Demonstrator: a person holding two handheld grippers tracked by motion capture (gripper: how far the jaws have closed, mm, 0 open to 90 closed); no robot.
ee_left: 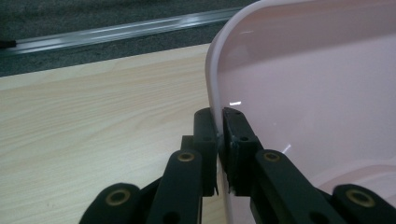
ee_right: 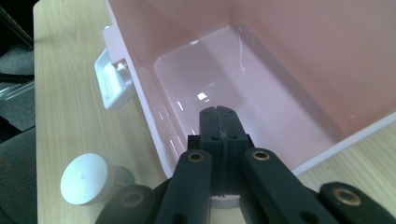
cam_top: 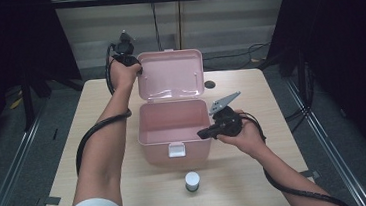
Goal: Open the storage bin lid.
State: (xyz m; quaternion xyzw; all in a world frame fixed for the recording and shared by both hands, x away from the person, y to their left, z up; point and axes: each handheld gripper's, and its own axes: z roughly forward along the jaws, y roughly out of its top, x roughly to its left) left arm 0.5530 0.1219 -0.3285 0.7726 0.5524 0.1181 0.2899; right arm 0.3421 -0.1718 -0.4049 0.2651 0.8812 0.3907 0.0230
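A pink plastic box (cam_top: 165, 152) stands open in the middle of the table, its lid (cam_top: 171, 74) tipped up at the back. At the lid's left edge, my left gripper (cam_top: 135, 62) is shut on the rim. The left gripper view shows that gripper (ee_left: 219, 121) with the lid's thin edge (ee_left: 212, 79) pinched between its pads. My right gripper (cam_top: 203, 133) is at the box's right rim, pointing across it. In the right gripper view this gripper (ee_right: 218, 114) has its jaws pressed together above the pink inside of the box (ee_right: 289, 51), with nothing between them.
A small jar with a white cap (cam_top: 192, 181) (ee_right: 86, 179) stands on the table (cam_top: 96, 105) in front of the box. The box's white latch (cam_top: 176, 150) (ee_right: 112, 84) hangs on its front wall. A dark round spot (cam_top: 210, 84) lies right of the lid.
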